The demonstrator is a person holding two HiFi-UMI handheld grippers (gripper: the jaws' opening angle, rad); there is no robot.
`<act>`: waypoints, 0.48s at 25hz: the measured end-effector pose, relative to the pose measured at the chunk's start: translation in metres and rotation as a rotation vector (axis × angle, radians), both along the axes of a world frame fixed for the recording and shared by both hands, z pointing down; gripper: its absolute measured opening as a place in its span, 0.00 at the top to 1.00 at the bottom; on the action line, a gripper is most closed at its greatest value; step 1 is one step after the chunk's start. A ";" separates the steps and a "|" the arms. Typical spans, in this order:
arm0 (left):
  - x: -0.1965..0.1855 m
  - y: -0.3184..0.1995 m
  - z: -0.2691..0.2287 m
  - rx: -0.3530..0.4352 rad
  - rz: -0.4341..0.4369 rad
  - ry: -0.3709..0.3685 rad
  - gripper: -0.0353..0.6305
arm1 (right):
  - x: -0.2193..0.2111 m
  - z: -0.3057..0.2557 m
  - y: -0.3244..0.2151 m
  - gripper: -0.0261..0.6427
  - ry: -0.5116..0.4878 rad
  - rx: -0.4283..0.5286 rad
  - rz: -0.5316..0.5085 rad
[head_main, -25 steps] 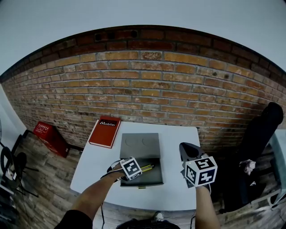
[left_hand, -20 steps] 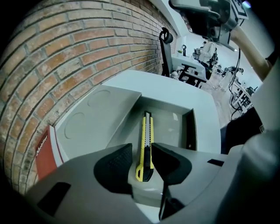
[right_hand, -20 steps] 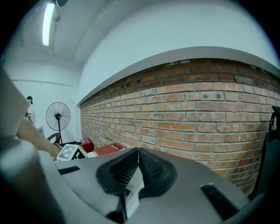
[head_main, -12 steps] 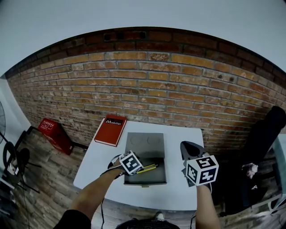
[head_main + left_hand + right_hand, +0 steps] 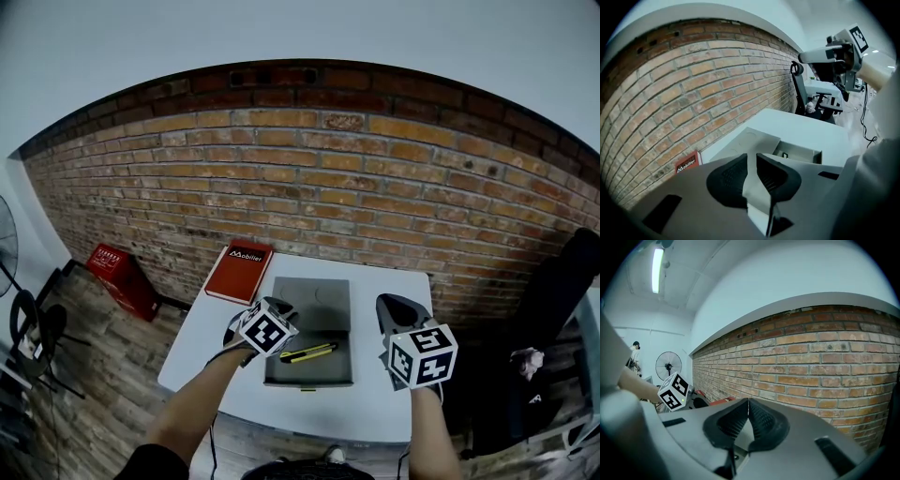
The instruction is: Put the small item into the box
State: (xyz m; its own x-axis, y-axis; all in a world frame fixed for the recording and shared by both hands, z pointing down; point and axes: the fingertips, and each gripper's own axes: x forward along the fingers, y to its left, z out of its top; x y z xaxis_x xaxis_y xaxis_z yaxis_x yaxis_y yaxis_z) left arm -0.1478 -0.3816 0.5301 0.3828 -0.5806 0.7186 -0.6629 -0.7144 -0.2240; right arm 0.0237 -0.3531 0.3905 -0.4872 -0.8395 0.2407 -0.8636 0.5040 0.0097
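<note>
- Two grippers are in play. The left gripper (image 5: 751, 158) hovers over the near-left corner of the flat grey metal box (image 5: 323, 371), its jaws closing on nothing, with only a narrow slit between them.
- The right gripper (image 5: 746, 402) is held clear of the box's right side, jaws pressed together and empty.
- The small yellow-and-black stick-shaped item (image 5: 309, 352) lies slantwise inside the box's tray, touching neither gripper, so the placing looks done.
- My judgement is that the step in hand is getting the left gripper away cleanly. Draw it up and back toward the body, not sideways, so it does not nudge the tray wall or the open lid (image 5: 314, 298) behind it.
- Keep the right gripper where it is, well off the box, so nothing shifts the tray.
- The box sits mid-way on a small white table (image 5: 375, 405). A red hardcover book (image 5: 240, 272) lies at the table's far-left corner, just beside the lid.
- Behind the table runs a red brick wall (image 5: 328, 187), and the floor is wooden planks (image 5: 84, 375).
- On the floor to the left is a red crate (image 5: 117, 279), with a standing fan (image 5: 668, 365) further off. A black chair (image 5: 553, 291) stands to the right.
</note>
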 end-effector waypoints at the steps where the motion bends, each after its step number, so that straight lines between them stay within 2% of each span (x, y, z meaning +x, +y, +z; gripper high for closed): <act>1: -0.002 -0.001 -0.007 0.016 -0.011 0.012 0.83 | -0.001 -0.001 0.000 0.93 -0.001 0.002 0.000; 12: -0.028 -0.002 -0.080 0.200 -0.185 0.217 0.85 | -0.007 -0.015 0.004 0.93 -0.018 0.040 -0.019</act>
